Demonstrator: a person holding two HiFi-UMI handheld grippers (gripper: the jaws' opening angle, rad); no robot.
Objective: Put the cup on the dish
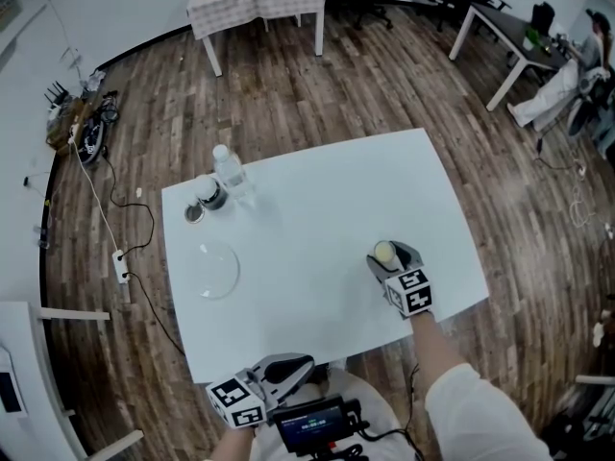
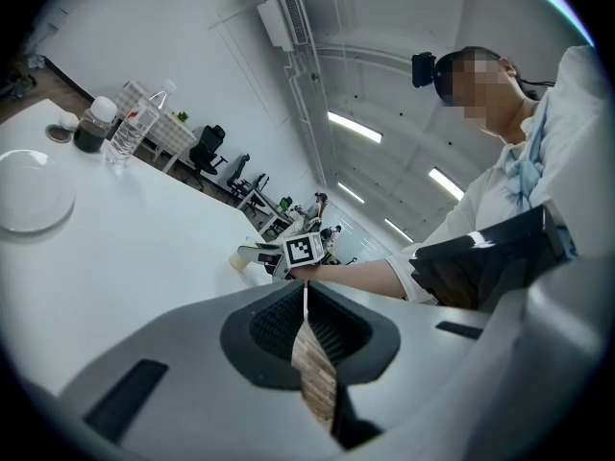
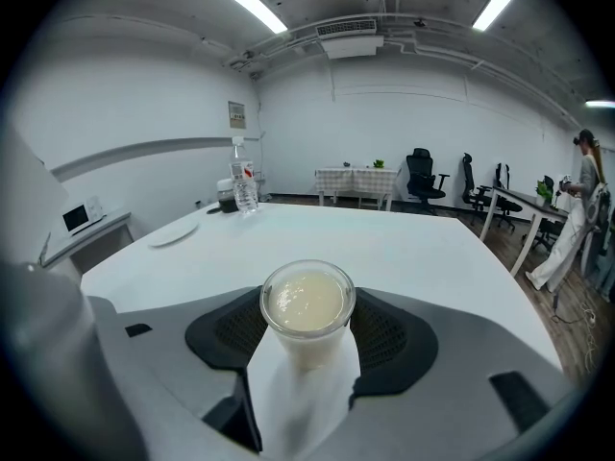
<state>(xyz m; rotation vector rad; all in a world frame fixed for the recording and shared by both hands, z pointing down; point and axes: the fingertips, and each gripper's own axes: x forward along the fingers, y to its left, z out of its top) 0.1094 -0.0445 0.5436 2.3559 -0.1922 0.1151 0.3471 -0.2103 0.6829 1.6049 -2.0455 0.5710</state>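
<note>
**Cup in hand, dish still bare**

The cup (image 3: 307,303), clear and filled nearly to the rim with a pale, creamy liquid, stands upright between the jaws of the right gripper (image 1: 395,261). The jaws stand wide, and their dark ribbed pads sit against the cup's two sides, so this reads as a grip on the cup. Whether its base rests on the white counter (image 1: 327,200) or is just clear of it, I cannot tell.

The dish (image 1: 217,270), a clear round plate, lies flat and holds nothing. In the head view the cup is well apart from the dish, off to its right across open counter, with nothing between them.

Beyond the dish, toward the far-left corner of the counter, stand a water bottle (image 1: 231,173) and a dark jar (image 1: 210,192) just beside it, with a small round lid (image 1: 194,213) lying nearest the dish.

On the near side of the dish, at the counter's front edge, the left gripper (image 2: 306,305) has its jaws brought together on nothing.

By my judgement the pickup is done or nearly so. What is left is the carry leftward to the dish, setting the cup down level within its rim, and letting go. A cup this full is likely to spill if tipped.
</note>
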